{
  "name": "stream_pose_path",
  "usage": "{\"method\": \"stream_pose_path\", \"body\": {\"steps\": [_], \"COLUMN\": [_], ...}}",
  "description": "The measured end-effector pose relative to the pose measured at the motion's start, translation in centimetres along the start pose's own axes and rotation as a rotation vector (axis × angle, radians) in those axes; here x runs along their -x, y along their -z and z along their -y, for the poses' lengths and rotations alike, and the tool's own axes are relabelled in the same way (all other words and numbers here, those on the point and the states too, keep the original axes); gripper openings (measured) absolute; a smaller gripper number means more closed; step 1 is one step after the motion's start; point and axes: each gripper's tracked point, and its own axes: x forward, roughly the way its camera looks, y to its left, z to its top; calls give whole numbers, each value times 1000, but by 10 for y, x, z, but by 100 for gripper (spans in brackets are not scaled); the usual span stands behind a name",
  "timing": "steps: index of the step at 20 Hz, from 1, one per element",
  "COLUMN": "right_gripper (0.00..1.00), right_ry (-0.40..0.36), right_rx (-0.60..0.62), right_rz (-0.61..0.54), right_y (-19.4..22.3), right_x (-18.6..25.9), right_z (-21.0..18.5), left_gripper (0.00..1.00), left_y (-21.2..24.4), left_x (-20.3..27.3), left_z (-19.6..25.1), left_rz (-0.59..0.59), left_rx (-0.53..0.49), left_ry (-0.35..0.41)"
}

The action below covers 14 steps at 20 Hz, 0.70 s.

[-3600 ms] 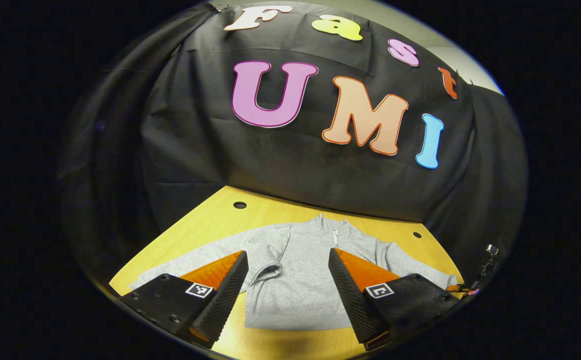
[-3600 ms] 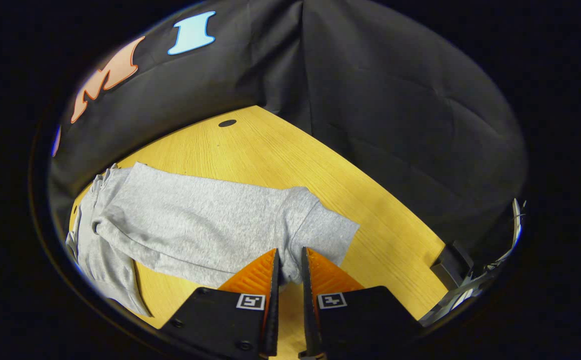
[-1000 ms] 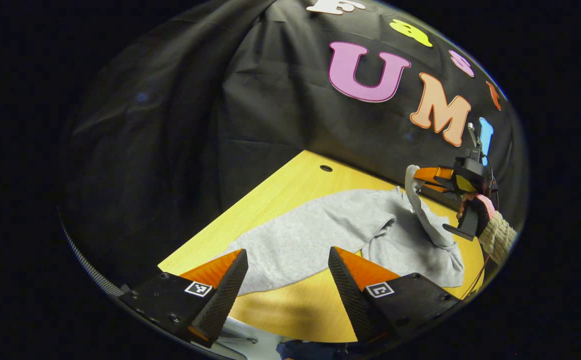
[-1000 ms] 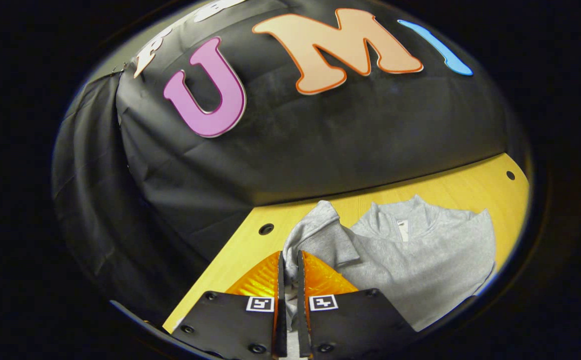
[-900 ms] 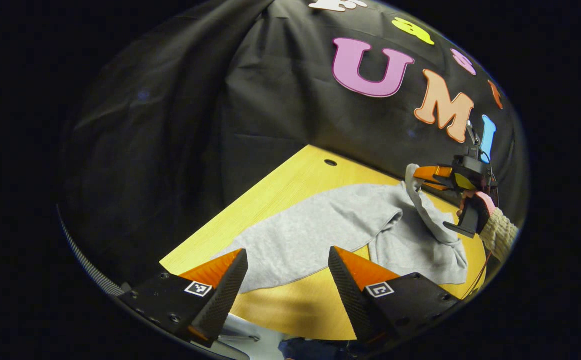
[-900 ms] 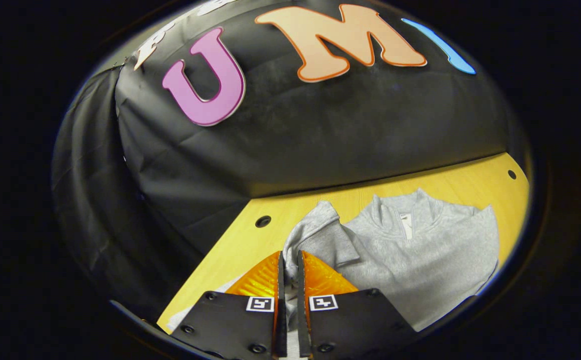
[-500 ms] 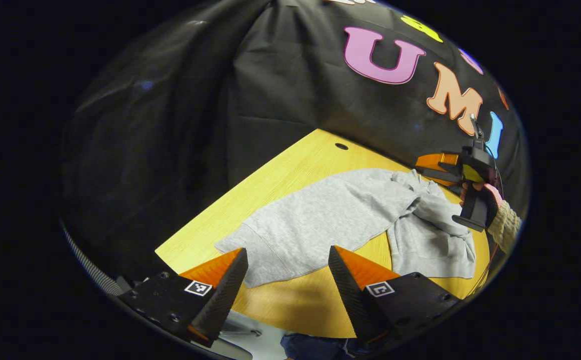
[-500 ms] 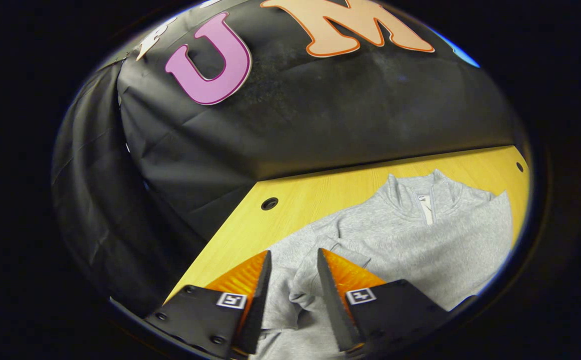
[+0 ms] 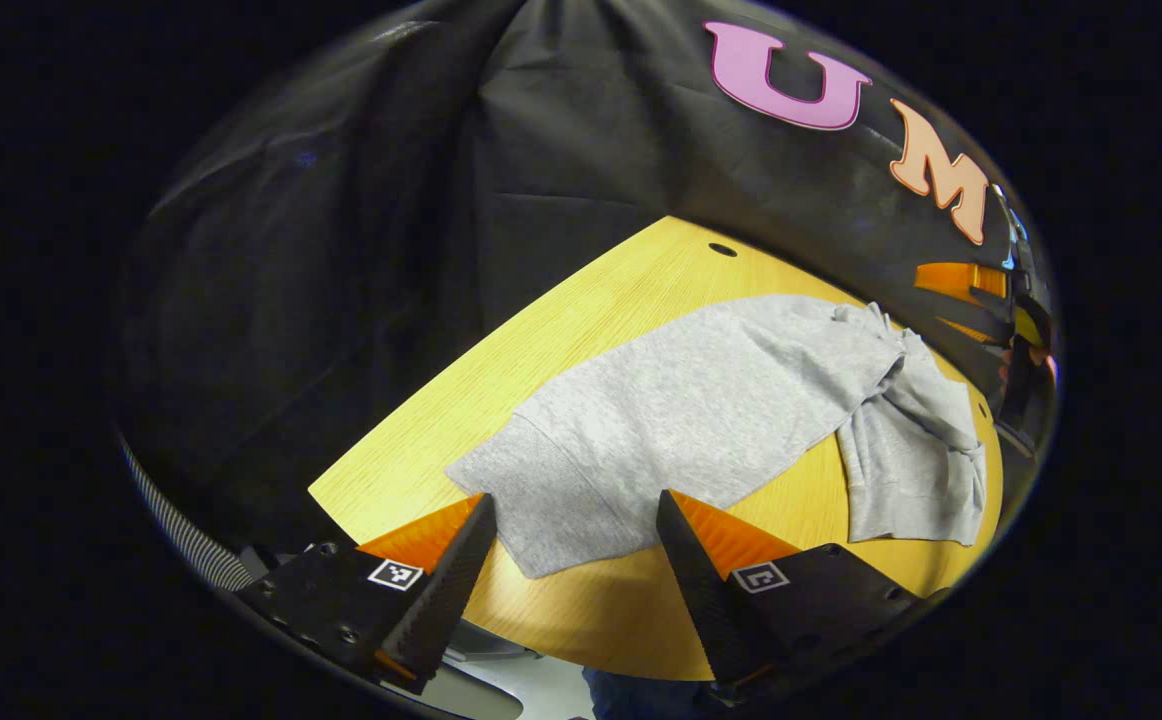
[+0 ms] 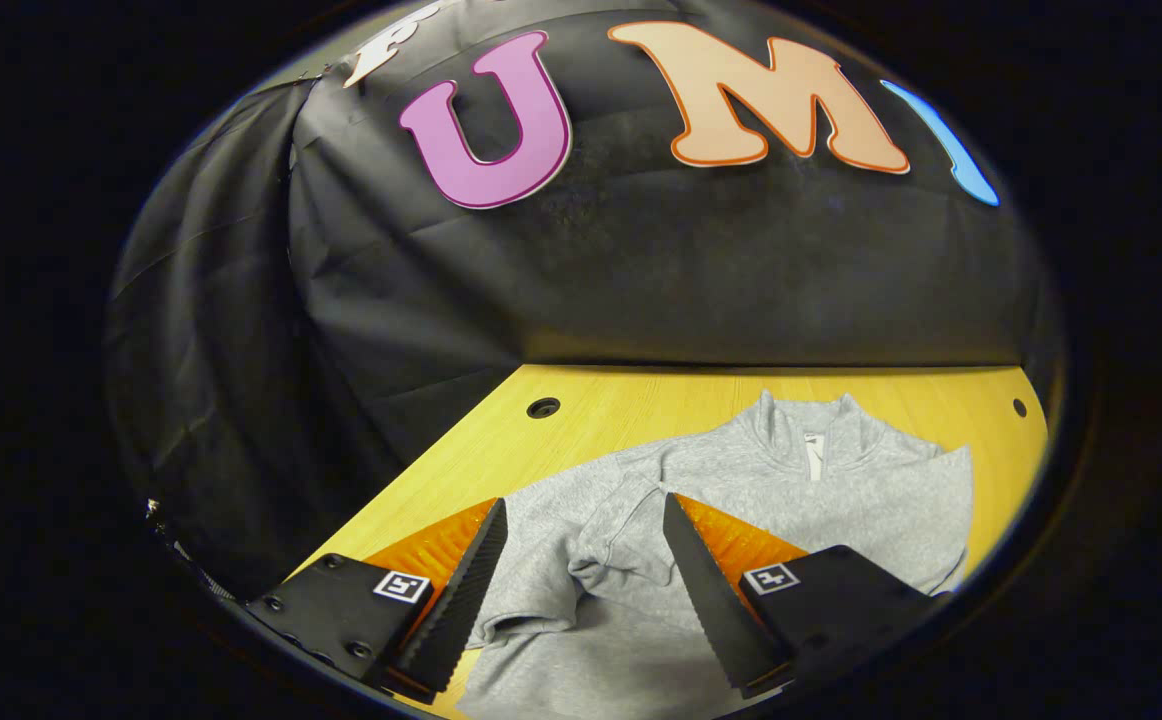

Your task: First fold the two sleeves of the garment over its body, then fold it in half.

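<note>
A grey long-sleeved sweatshirt [image 9: 721, 400] lies on the yellow wooden table [image 9: 541, 340]. In the left gripper view one sleeve stretches toward me, its cuff [image 9: 551, 520] between the fingers of my open left gripper [image 9: 573, 540]. The other sleeve [image 10: 631, 530] lies folded over the body in the right gripper view, below the collar [image 10: 811, 420]. My right gripper [image 10: 581, 560] hangs open just above that folded sleeve, holding nothing. In the left gripper view the right gripper [image 9: 971, 300] shows far right beside the garment's body.
Black cloth walls close in the table at the back and left. Round holes [image 10: 543, 407] sit near the table's back corners. The table's front edge [image 9: 581, 660] runs just under my left gripper, with floor below it.
My right gripper carried its sleeve across the body, then opened and let it drop there. My left gripper moved left toward the outstretched sleeve's cuff, staying open.
</note>
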Motion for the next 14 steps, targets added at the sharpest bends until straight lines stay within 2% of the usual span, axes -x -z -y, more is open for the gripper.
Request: {"method": "stream_pose_path", "body": {"steps": [1, 3, 4, 8, 10, 11, 12, 14], "right_gripper": [98, 98, 94, 92, 89, 95, 95, 95], "right_ry": [-1, -4, -3, -13, 1, 10, 23, 48], "right_rx": [13, 30, 31, 8, 6, 1, -2, -14], "right_rz": [2, -1, -3, -18, -22, -22, -26, -29], "right_y": [0, 1, 2, 7, 9, 11, 13, 17], "right_x": [5, 17, 26, 60, 81, 90, 100, 122], "right_z": [1, 4, 7, 19, 32, 38, 45, 57], "left_gripper": [96, 95, 94, 90, 80, 72, 65, 36], "left_y": [3, 5, 3, -1, -1, -1, -2, -6], "left_x": [-1, -5, -4, -3, -8, -9, -11, -16], "left_z": [-2, -7, -8, -3, 0, 5, 10, 16], "left_rz": [-5, -8, 5, 54, 68, 71, 71, 67], "left_rx": [-11, -59, -83, -74, -81, -88, -87, -81], "left_ry": [-15, -48, -53, -50, -41, -33, -17, -11]}}
